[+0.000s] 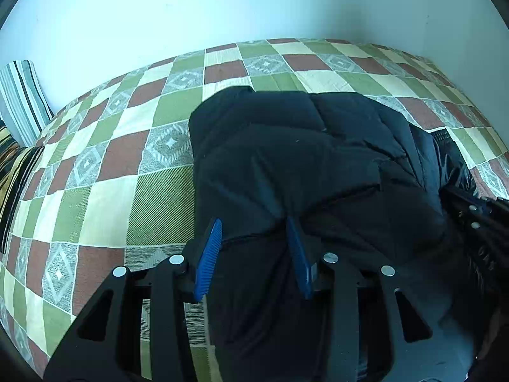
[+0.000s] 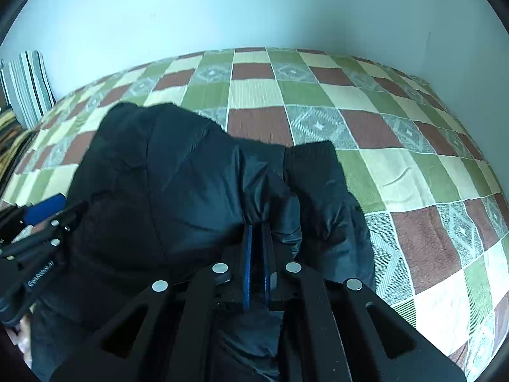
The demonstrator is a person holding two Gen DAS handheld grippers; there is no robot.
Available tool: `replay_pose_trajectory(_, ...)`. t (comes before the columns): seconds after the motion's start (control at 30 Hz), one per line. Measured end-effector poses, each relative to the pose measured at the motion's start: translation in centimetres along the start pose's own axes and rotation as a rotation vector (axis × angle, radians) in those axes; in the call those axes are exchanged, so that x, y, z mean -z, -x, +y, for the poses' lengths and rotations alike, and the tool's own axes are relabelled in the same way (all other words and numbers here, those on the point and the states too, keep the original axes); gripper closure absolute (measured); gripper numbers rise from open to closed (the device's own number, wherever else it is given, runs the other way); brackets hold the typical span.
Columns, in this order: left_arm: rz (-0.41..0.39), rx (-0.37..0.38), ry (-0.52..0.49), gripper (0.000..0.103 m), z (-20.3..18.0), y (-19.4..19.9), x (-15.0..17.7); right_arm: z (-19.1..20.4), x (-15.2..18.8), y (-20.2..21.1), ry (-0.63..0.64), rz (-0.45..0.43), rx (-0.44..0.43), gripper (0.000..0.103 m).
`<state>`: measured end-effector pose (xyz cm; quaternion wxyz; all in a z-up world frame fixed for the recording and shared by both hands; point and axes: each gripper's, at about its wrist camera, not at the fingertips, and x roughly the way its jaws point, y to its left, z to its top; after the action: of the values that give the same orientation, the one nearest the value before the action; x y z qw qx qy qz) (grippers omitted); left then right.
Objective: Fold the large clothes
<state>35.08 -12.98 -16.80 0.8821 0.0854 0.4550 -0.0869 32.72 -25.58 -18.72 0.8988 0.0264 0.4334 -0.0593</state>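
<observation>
A black puffer jacket [image 1: 286,146] lies bunched on a bed with a checked quilt [image 1: 105,159]. In the left wrist view my left gripper [image 1: 254,221] stands at the jacket's near left edge. A thick fold of the jacket fills the space between its blue pads [image 1: 208,258], and they press on it. The right wrist view shows my right gripper [image 2: 257,225] almost closed, pinching a thin fold of the jacket [image 2: 165,172] near a sleeve cuff [image 2: 311,156]. Each gripper shows at the edge of the other's view: the left gripper [image 2: 41,222] and the right gripper [image 1: 477,210].
A pale wall runs along the bed's far side. A grey striped pillow [image 1: 22,102] leans at the far left, with a yellow and black striped cloth [image 1: 12,165] below it. The quilt [image 2: 413,238] spreads out to the right of the jacket. A hand [image 2: 22,343] shows at the lower left.
</observation>
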Motion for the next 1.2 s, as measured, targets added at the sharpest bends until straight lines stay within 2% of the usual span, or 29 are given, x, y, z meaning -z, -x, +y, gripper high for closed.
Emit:
replay_pose_trajectory(0.27,0.012,-0.017,0.004,0.06,-0.6,-1.8,0.6,-0.2,1.0,-2.0,-0.015,0.007,-0.012,0.099)
replay_pose_trajectory(0.43,0.007,-0.053,-0.026,0.06,-1.3,-1.9,0.7,-0.4,1.3,-2.5,-0.02,0.004,-0.016,0.1)
replay_pose_trajectory(0.63,-0.018,-0.066,-0.007,0.061,-0.5,1.2,0.8,-0.6,1.2,0.1,-0.024,-0.031,-0.037,0.098)
replay_pose_trajectory(0.8,-0.049,-0.043,0.05,0.06,0.8,5.5,2.7,-0.8,2.5,3.9,-0.024,-0.059,-0.058,0.098)
replay_pose_trajectory(0.87,-0.045,-0.027,0.057,0.059,1.0,6.1,3.6,-1.0,3.5,4.8,-0.025,-0.055,-0.071,0.098)
replay_pose_trajectory(1.03,-0.007,-0.013,0.019,0.058,0.1,4.3,5.2,-1.4,5.8,3.7,-0.026,0.004,-0.028,0.097)
replay_pose_trajectory(1.1,0.013,-0.003,0.016,0.058,-0.1,2.9,5.5,-1.9,6.4,2.2,-0.047,0.035,-0.04,0.097)
replay_pose_trajectory(1.2,0.024,0.029,0.047,0.058,0.4,2.0,5.6,-2.5,7.0,1.1,-0.07,0.035,-0.055,0.099)
